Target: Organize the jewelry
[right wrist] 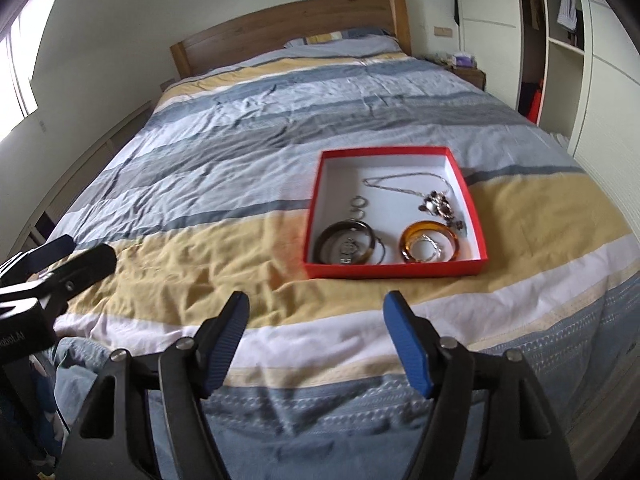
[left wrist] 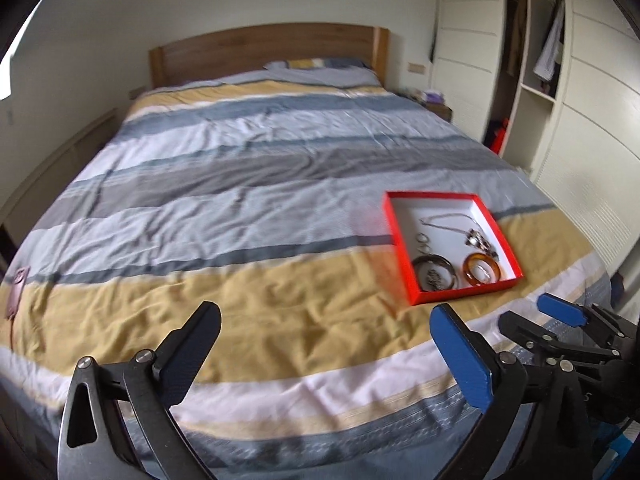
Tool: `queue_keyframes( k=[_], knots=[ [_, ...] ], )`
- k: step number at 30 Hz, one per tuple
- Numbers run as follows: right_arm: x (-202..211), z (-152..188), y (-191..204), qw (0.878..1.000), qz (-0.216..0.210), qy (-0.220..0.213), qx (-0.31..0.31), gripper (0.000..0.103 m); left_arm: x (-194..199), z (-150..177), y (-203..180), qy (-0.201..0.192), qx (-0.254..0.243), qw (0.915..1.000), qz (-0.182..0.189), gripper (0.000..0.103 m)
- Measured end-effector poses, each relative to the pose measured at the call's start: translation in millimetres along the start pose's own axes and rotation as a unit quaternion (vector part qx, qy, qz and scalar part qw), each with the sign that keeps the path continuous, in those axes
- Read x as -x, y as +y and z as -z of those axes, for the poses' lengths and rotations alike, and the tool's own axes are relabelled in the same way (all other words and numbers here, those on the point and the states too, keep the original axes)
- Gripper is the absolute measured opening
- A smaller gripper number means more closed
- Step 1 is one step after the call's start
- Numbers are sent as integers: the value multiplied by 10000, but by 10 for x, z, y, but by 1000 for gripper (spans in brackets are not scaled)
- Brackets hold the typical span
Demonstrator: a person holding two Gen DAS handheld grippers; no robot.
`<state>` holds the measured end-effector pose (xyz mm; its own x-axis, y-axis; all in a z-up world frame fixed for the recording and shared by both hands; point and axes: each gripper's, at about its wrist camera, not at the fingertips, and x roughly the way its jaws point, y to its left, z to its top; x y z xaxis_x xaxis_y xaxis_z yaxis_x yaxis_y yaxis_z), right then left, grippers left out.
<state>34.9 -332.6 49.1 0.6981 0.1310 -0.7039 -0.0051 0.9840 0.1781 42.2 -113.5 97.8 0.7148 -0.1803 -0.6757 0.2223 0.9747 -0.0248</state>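
A shallow red box [right wrist: 396,269] [left wrist: 464,296] with a white inside lies on the bed. In it are a dark bangle [right wrist: 344,246] [left wrist: 434,272], an amber bangle [right wrist: 430,245] [left wrist: 481,269], small silver rings [right wrist: 359,203], and a chain necklace with a dark pendant [right wrist: 436,202] [left wrist: 476,238]. My right gripper [right wrist: 316,320] is open and empty, just in front of the box. My left gripper [left wrist: 326,336] is open and empty, left of the box; it also shows at the left of the right wrist view [right wrist: 76,256].
The bed [right wrist: 240,160] has a striped blue, grey and yellow duvet and a wooden headboard [right wrist: 280,24]. A small pink object [left wrist: 16,288] lies on its left edge. A nightstand [right wrist: 468,72] and an open wardrobe [right wrist: 560,32] stand on the right.
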Motion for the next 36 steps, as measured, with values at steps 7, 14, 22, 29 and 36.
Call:
queue_keyframes(
  k=[7,14,22,29,36],
  knots=[
    [385,33,270,9990,-41,-342,277,70,495,146,285,-344,312,9983,-345,102],
    [701,138,406,9976,-11,-581,370,70,919,291,384,-666,398,9952,-595,102],
    [946,196,487,9957,37,-806,453,70,1271,401,497,-1089,577,9884,-889,103],
    [1048,230,458,9948,124,-932,378,70,1361,431,515,-1160,669,9861,-983,102],
    [1069,258,395,9945,275,-967,294,70,1371,446,456,-1219,589,9855,-1022,102]
  ],
)
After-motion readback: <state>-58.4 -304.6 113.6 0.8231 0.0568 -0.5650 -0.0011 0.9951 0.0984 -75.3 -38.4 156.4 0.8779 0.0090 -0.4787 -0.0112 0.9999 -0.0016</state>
